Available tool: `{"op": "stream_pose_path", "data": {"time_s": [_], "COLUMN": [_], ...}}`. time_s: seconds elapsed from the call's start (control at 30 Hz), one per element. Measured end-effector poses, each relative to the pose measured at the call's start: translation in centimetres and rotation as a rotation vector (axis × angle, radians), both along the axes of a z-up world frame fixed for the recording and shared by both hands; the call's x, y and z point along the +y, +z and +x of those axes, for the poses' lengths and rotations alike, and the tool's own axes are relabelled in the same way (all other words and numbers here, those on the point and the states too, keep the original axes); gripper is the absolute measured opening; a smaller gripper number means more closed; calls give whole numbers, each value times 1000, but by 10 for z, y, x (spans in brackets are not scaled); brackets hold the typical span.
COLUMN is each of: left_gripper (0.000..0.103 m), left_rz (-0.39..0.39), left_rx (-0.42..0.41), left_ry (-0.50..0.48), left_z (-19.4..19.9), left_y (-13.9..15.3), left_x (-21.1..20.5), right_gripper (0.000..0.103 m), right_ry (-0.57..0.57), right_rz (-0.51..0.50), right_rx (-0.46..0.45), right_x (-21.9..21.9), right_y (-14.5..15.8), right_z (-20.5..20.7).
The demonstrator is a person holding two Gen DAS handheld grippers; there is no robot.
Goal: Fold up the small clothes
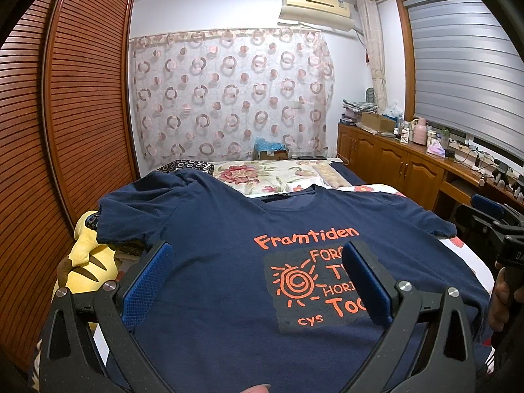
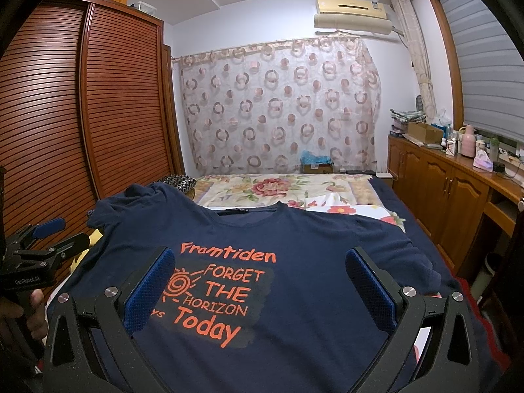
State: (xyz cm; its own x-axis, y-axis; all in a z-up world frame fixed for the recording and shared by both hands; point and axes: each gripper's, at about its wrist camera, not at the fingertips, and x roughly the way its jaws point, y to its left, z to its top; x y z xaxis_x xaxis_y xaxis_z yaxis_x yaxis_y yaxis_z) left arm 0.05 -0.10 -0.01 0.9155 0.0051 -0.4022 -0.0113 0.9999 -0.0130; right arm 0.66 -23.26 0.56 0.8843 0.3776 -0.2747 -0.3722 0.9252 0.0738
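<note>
The navy shirt [image 2: 294, 262] lies front up and spread flat on the bed [image 2: 281, 193], collar [image 2: 249, 212] toward 12 o'clock and hem toward the cameras. The left gripper [image 1: 258, 281] hangs over the shirt's left half, the right gripper [image 2: 260, 288] over its chest print; both have their jaws spread wide and grasp nothing.

It looks like thin cotton knit: light, limp, not slippery, nothing fragile. It should drape and sag the moment it is lifted, so 1 pinch would likely let it bunch; 2 matched pinches ought to keep an edge straight. The left sleeve [image 1: 137, 203], at 10 o'clock, is rumpled and partly off the bed edge over a yellow plush toy [image 1: 88, 262], so it probably wants smoothing first. The right sleeve [image 2: 409, 255], at 2 o'clock, lies flatter. Good holds, I judge, are the shoulder seam and the hem corner on 1 side, pinching both layers for a lengthwise fold. The printed patch may be a little stiffer and resist a crease through it.

Writing, in orange: "Framtiden" [image 2: 228, 252], then "FORGET THE HORIZON Today" beside a spiral sun [image 2: 178, 283]; small letters at its lower left read "cys" in the left view. The left gripper's body, seen from the right camera, reads "GenRobot.AI" [image 2: 28, 280]. The air conditioner [image 2: 352, 14] label is too small to read.
</note>
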Motion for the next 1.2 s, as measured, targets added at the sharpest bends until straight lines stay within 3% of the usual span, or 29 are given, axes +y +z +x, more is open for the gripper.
{"op": "stream_pose_path", "data": {"time_s": [1.2], "left_gripper": [103], "left_rz": [7], "left_rx": [7], "left_ry": [-1], "left_z": [-4], "left_y": [5], "left_x": [13], "right_gripper": [103], "right_ry": [2], "right_rz": [-1], "right_rx": [-2], "right_x": [1], "right_y": [0], "right_z": [3]}}
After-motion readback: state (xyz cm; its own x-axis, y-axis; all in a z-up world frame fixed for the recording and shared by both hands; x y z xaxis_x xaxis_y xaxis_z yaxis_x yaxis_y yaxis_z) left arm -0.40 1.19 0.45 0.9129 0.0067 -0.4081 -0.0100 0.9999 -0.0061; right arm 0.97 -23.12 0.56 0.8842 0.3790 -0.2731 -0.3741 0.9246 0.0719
